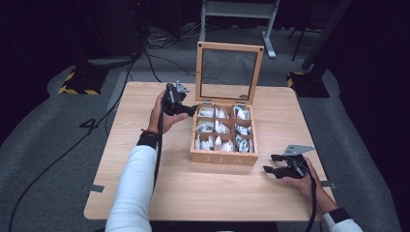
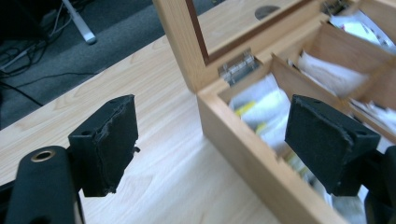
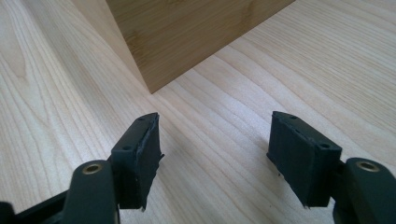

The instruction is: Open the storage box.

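Note:
A wooden tea box [image 1: 223, 157] stands open on the table, its glass-paned lid [image 1: 230, 46] upright at the back. Several compartments hold white tea bags [image 1: 220, 128]. My left gripper [image 1: 191, 110] is at the box's back left corner, open. In the left gripper view the gripper [image 2: 210, 140] straddles the box's side wall [image 2: 243, 149]: one jaw is over the table, the other over a compartment of tea bags [image 2: 261, 105], with nothing pinched. My right gripper [image 1: 269, 163] rests open on the table, right of the box's front corner [image 3: 187, 32]. Nothing is between its jaws [image 3: 215, 149].
The light wooden table [image 1: 145, 203] has bare room in front of the box and to its left. A metal hinge [image 2: 237, 66] joins the lid to the box. Grey carpet, cables [image 1: 63, 154] and stand feet [image 1: 80, 79] surround the table.

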`<control>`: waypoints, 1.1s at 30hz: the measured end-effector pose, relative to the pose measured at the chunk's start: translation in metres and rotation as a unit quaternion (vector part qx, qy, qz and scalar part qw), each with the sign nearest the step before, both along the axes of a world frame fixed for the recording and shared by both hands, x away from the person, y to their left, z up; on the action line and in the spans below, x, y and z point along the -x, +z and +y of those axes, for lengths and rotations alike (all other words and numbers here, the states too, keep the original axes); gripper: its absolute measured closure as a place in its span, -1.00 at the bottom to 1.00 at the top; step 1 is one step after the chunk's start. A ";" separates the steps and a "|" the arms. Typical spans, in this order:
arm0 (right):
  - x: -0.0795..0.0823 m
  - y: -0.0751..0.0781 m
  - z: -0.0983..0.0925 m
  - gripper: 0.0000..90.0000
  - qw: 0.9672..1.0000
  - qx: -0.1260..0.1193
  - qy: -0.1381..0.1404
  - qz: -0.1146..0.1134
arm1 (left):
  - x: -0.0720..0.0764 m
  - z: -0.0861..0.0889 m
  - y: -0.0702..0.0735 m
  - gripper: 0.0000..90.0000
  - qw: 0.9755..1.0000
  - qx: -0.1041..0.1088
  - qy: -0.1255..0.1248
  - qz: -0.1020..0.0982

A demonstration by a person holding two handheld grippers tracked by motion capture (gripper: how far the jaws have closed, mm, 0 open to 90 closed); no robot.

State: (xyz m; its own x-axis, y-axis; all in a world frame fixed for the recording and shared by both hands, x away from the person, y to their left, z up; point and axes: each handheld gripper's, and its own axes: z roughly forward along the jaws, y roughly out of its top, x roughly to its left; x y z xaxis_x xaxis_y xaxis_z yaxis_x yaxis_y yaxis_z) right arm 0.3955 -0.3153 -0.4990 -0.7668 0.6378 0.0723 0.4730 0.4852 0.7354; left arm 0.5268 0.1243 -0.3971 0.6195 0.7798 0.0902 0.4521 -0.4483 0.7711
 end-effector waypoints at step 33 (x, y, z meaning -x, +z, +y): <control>0.004 -0.001 0.005 -0.40 0.999 0.034 -0.009 -0.020 | 0.141 0.081 -0.065 -0.63 0.996 -0.065 -0.046 0.037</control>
